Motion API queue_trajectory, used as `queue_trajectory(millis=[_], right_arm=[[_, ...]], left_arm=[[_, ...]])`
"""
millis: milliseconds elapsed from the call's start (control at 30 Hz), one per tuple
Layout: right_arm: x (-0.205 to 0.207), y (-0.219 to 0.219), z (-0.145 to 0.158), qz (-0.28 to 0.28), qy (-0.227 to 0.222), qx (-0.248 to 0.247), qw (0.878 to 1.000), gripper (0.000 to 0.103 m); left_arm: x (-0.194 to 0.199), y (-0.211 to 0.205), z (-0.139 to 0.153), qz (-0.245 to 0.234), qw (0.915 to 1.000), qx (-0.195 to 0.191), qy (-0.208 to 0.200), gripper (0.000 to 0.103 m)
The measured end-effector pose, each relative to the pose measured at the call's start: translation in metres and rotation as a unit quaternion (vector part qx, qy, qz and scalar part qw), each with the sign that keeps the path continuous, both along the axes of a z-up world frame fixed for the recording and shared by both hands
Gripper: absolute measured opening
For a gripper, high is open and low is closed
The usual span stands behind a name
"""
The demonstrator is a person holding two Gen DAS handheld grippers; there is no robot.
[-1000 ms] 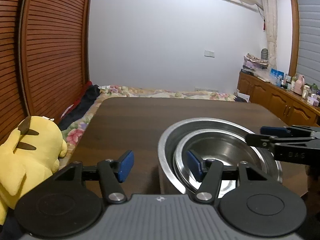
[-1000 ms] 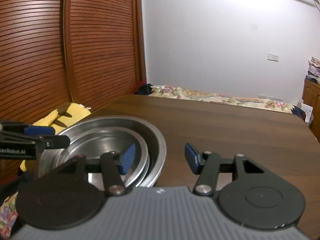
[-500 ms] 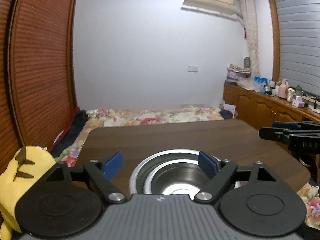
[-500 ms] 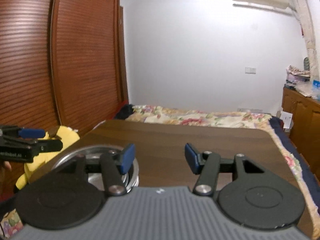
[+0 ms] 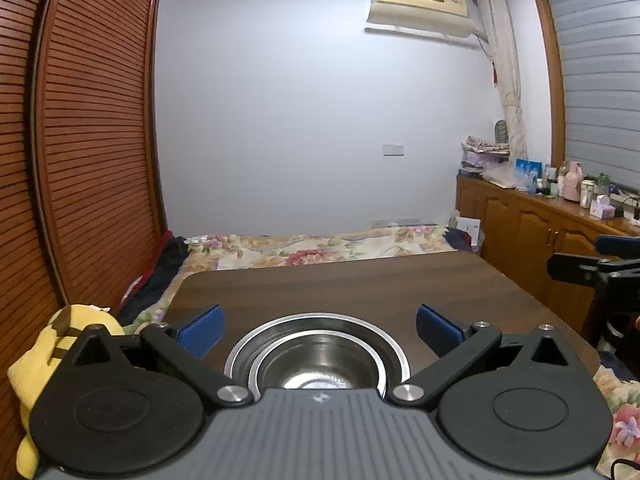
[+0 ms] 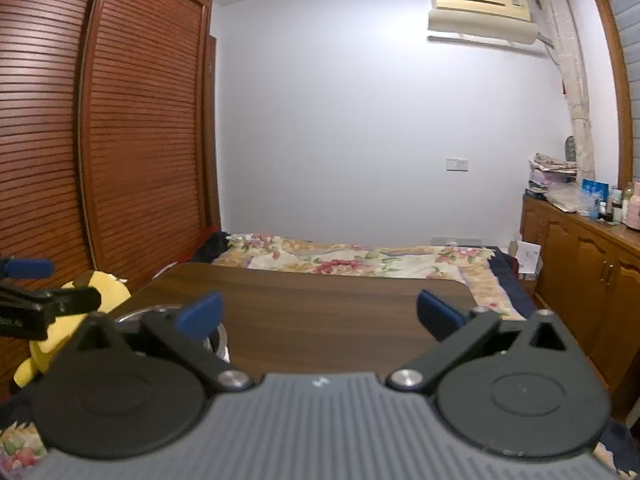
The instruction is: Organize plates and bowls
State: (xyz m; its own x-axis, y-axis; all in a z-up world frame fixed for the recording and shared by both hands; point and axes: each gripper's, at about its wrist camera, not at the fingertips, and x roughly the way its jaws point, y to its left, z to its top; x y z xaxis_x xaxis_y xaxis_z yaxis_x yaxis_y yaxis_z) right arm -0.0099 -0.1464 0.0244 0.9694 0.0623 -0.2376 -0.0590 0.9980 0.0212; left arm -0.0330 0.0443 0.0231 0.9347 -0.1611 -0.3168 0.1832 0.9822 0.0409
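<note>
A bedroom seen from two hand-held tools above a dark brown wooden bench. At far left stand tall reddish-brown slatted wardrobe doors. Below them, beside the bench's left edge, a yellow plush toy with black-tipped ears sits on a floral bedspread that stretches behind the bench to a plain white wall.

The left tongs hover over the near part of the bench. Their blue-padded jaws have just been opening and now stand spread wide, released, gripping nothing. Seen between them, lower down and touched by neither pad, sits a large round stainless-steel bowl on the bench, with a smaller stainless-steel bowl nested inside it. Only the far halves of both bowls show; the tool's grey body hides the rest.

The right tongs are also just opened, spread wide and empty, with only bare bench between the pads. In the right-hand view, a sliver of the steel bowls peeps out beside the left finger, low at left.

Each tool shows at the edge of the other's view as black arms with a blue pad.

Further right, a cream wall-mounted air conditioner hangs high on the wall. At far right, a run of honey-coloured wooden cabinets carries cluttered bottles and boxes beneath a grey window blind.
</note>
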Motion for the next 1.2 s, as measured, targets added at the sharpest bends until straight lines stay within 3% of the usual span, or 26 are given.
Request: queue_trajectory(millis=[233, 367, 733, 1200], right_arm=[[-0.009, 0.001, -0.002, -0.011, 0.004, -0.006, 1.000, 0.103], [-0.012, 0.002, -0.006, -0.012, 0.006, 0.001, 1.000, 0.103], [-0.016, 0.017, -0.028, -0.020, 0.022, -0.007, 1.000, 0.103], [-0.014, 0.014, -0.049, -0.034, 0.051, 0.003, 0.998, 0.103]], left_arm=[[-0.011, -0.008, -0.003, 0.017, 0.9998, 0.005, 0.007, 0.103], [-0.019, -0.012, -0.008, 0.037, 0.9991, 0.017, -0.012, 0.103], [-0.022, -0.014, -0.033, 0.027, 0.9992, 0.013, 0.027, 0.103], [-0.014, -0.007, -0.053, 0.043, 0.9979, 0.019, 0.045, 0.103]])
